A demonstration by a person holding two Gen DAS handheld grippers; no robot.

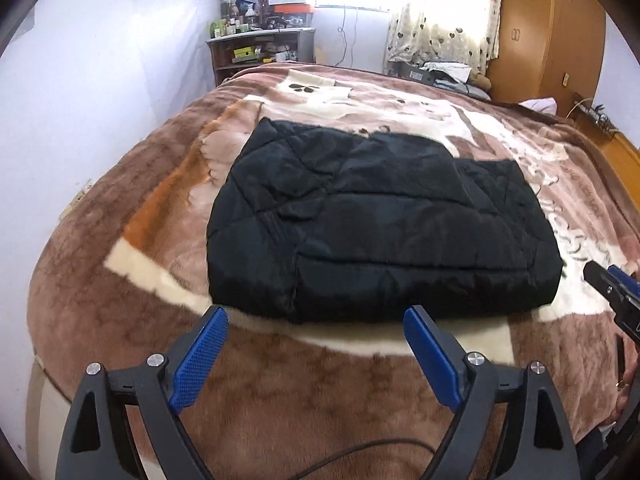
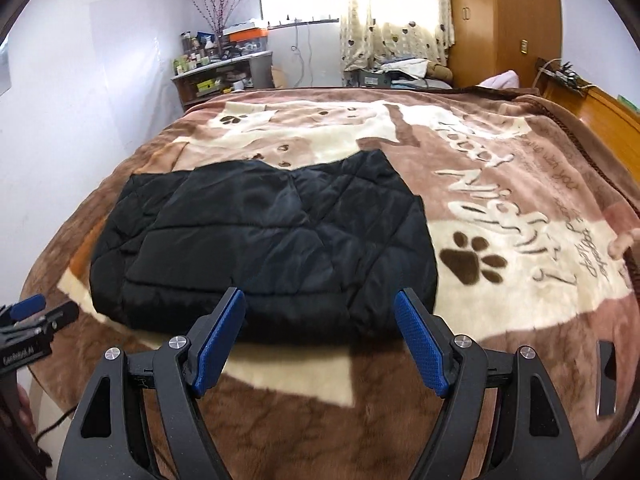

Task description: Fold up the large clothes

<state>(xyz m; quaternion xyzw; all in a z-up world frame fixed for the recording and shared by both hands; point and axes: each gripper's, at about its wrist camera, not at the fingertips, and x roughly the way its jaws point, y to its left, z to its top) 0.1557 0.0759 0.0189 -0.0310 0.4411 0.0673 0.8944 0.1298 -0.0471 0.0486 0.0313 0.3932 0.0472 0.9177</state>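
Partly cut off, right tongs [image 1: 612, 292] edge beside black jacket [image 1: 380, 220].

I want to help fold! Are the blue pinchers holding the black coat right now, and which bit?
Nothing is held. The left tool and right tool are both open and empty, just short of the folded black jacket on the blanket.

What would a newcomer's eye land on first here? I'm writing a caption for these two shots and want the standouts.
First, the black quilted jacket, folded into a compact rectangle in the middle of the bed. Next, the plush brown and cream blanket under it, with paw prints and "Good Night" lettering to the right of the jacket. In the foreground, the left hand-held gripper and the right hand-held gripper both stand open and empty over the near edge.
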